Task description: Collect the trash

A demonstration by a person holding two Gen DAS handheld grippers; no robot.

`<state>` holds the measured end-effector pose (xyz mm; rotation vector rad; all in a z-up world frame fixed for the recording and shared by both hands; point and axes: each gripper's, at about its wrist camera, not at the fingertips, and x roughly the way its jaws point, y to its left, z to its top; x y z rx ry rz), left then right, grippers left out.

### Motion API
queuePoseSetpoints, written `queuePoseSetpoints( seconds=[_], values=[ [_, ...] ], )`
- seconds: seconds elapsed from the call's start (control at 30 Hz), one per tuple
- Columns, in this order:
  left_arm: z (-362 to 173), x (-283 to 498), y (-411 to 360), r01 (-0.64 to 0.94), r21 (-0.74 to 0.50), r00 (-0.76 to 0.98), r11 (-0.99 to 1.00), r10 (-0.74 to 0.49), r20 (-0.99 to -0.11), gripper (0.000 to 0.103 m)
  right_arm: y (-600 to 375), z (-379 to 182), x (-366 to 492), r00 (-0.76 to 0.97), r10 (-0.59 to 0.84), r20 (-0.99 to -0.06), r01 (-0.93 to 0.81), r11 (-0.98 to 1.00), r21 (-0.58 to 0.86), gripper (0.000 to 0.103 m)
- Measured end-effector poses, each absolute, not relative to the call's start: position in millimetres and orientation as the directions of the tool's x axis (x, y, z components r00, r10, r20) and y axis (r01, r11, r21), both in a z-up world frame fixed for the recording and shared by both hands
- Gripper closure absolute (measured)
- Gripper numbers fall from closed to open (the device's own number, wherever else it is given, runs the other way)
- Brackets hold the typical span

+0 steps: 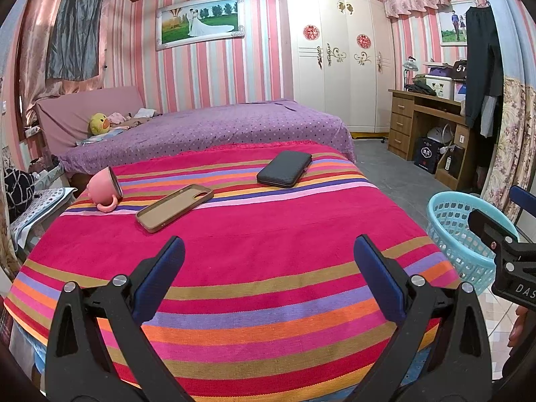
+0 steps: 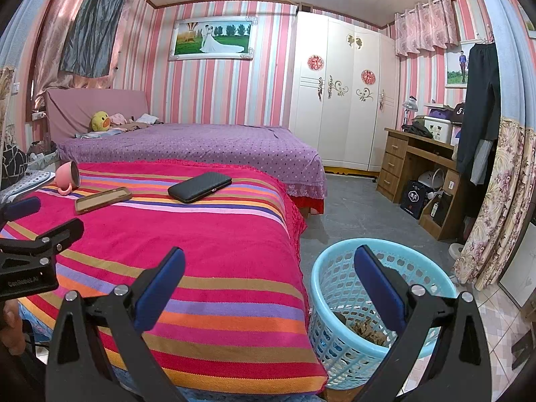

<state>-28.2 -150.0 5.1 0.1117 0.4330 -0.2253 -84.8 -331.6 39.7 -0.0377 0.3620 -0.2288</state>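
Status: task looks near done, poss. complete. The light-blue perforated plastic basket (image 2: 338, 301) stands on the floor just beside the bed corner and holds crumpled brown scraps (image 2: 363, 330) at its bottom — trash already in, as far as the right wrist view shows. The red, multi-stripe woven bedspread (image 1: 268, 234) carries no visible litter. What lies on it reads as belongings, not rubbish: a pink ceramic mug tipped on its side (image 1: 104, 189), a tan phone case lying open side up (image 1: 174, 206) and a black textured zip wallet (image 1: 284, 169). All three sit toward the far end, well apart from both tools.

Left gripper (image 1: 268, 278): fingers wide apart, nothing between them, hovering over bare bedspread at the near end.

Right gripper (image 2: 268, 288): fingers likewise wide apart, empty; one pad is over the bed edge, the other is in front of the basket's mouth — basket contents lie below and just beside that finger, not touching.

Remaining, by judgement: none evident; the floor behind the bed is hidden, so cannot confirm.
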Motion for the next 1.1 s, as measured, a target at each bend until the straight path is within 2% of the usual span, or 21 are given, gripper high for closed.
queuePoseSetpoints(
  seconds=[1.1],
  values=[
    [5.1,-26.8,-147.6,0.238,0.058,0.884,0.97,-0.191,-0.426,0.006,-331.1,39.6,-84.0,0.91,-0.229,-0.346,0.215,0.973,-0.08,0.005]
  ],
)
